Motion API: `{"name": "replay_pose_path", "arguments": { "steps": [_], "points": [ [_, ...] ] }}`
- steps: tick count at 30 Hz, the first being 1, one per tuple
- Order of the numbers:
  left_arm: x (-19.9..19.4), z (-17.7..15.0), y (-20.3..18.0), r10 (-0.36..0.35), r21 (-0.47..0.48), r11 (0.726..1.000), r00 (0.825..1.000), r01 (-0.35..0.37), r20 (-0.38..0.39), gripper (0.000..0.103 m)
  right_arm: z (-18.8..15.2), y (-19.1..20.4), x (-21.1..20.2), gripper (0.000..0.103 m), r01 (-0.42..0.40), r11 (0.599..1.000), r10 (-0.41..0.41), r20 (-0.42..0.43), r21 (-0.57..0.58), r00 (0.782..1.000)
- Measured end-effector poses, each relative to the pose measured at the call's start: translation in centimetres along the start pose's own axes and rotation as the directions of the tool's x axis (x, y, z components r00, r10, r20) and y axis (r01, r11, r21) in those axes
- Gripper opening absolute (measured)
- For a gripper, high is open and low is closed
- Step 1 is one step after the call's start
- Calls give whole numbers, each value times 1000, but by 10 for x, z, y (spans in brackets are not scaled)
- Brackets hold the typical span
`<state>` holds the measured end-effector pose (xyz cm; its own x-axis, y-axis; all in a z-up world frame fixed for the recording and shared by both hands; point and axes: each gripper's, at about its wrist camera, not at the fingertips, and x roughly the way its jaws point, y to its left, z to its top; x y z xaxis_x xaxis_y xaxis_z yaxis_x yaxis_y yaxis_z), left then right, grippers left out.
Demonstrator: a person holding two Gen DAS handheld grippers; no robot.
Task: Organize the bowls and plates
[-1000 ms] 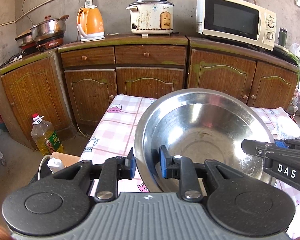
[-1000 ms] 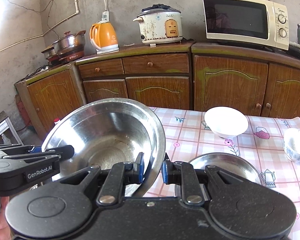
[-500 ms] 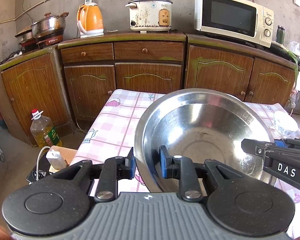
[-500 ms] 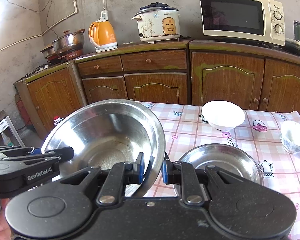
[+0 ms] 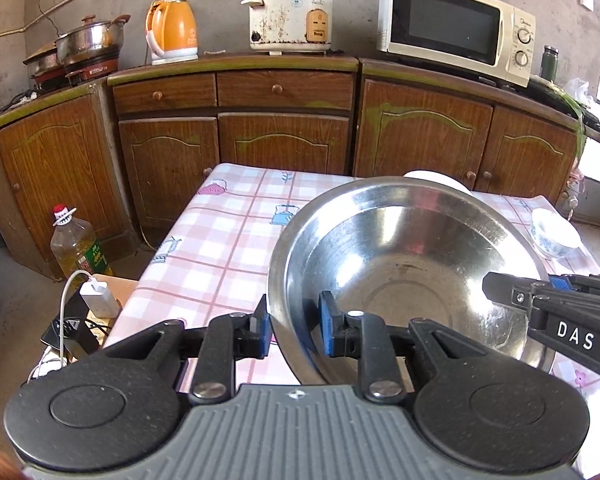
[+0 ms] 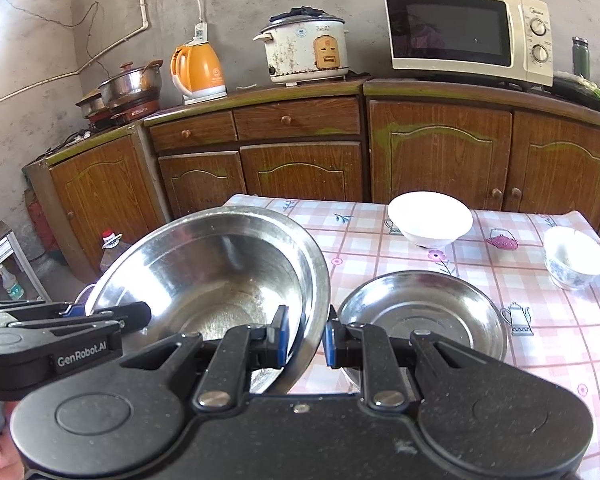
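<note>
The large steel bowl (image 5: 404,264) is pinched at its rim from two sides and held above the near left part of the table (image 5: 220,240): the left tongs (image 5: 292,326) are clamped on its left rim, the right tongs (image 6: 303,338) on its right rim, with one pad inside the wall and one outside in each case. The sorting is judged to be at an early stage, since nothing is seen nested or stacked yet. Just to the right of the held bowl a smaller steel bowl (image 6: 420,312) lies on the table; stacking the two is judged the likely step. Four bowls are counted: two steel, one plain white bowl (image 6: 430,218) towards the far edge, and one blue-patterned bowl (image 6: 574,262) at the right edge. No flat plate is seen.
</note>
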<state>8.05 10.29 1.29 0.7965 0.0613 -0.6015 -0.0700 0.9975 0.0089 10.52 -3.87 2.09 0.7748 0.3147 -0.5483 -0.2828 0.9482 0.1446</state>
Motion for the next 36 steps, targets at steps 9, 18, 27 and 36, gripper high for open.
{"name": "replay_pose_path", "arguments": {
  "steps": [9, 18, 27, 36],
  "points": [
    [-3, -9, -6, -19, 11, 1000, 1000, 19, -10, 24, -11, -8, -10, 23, 13, 1000, -13, -2, 13, 1000],
    [-8, -19, -14, -41, 12, 999, 999, 41, -18, 24, -21, -12, -23, 23, 30, 999, -30, 9, 16, 1000],
    [-11, -30, -28, -74, 20, 997, 997, 74, -35, 24, -34, -27, -38, 23, 52, 998, -52, 9, 32, 999],
    [-10, -41, -42, -108, 35, 993, 992, 110, -57, 25, -47, -42, -51, 23, 80, 996, -80, 5, 46, 997]
  ]
}}
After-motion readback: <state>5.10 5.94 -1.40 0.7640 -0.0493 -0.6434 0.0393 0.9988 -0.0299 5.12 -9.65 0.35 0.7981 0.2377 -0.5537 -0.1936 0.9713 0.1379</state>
